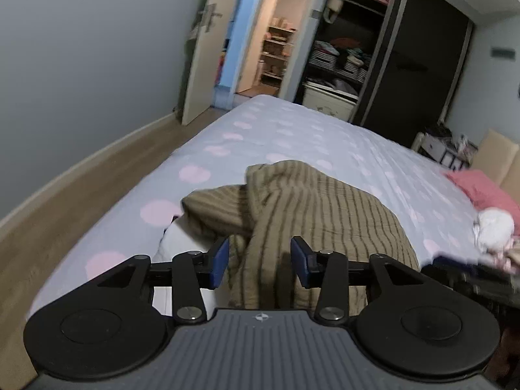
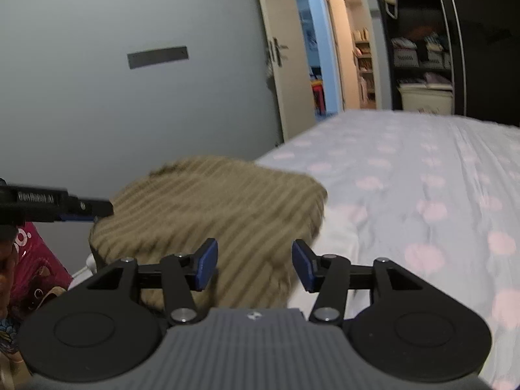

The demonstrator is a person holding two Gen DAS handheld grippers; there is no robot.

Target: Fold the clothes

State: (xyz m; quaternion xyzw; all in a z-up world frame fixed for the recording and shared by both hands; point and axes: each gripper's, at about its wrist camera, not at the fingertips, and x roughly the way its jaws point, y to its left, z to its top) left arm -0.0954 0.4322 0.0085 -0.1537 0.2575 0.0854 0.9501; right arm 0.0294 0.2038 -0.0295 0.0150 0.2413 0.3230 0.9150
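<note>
A brown striped garment (image 1: 308, 204) lies bunched on the bed (image 1: 292, 130), partly over a white piece of cloth (image 1: 182, 243). My left gripper (image 1: 260, 261) is open, its blue pads on either side of a hanging fold of the garment. In the right wrist view the same garment (image 2: 214, 208) lies at the bed's near corner. My right gripper (image 2: 255, 265) is open just above it, holding nothing. The left gripper's body (image 2: 55, 203) reaches in from the left edge beside the garment.
The bed has a grey sheet with pink dots (image 2: 422, 195). A pink pillow (image 1: 481, 188) and a white bundle (image 1: 494, 224) lie at the right. An open door (image 1: 201, 58) and an open wardrobe (image 1: 344, 52) stand beyond. A magenta bag (image 2: 35, 260) stands at the left.
</note>
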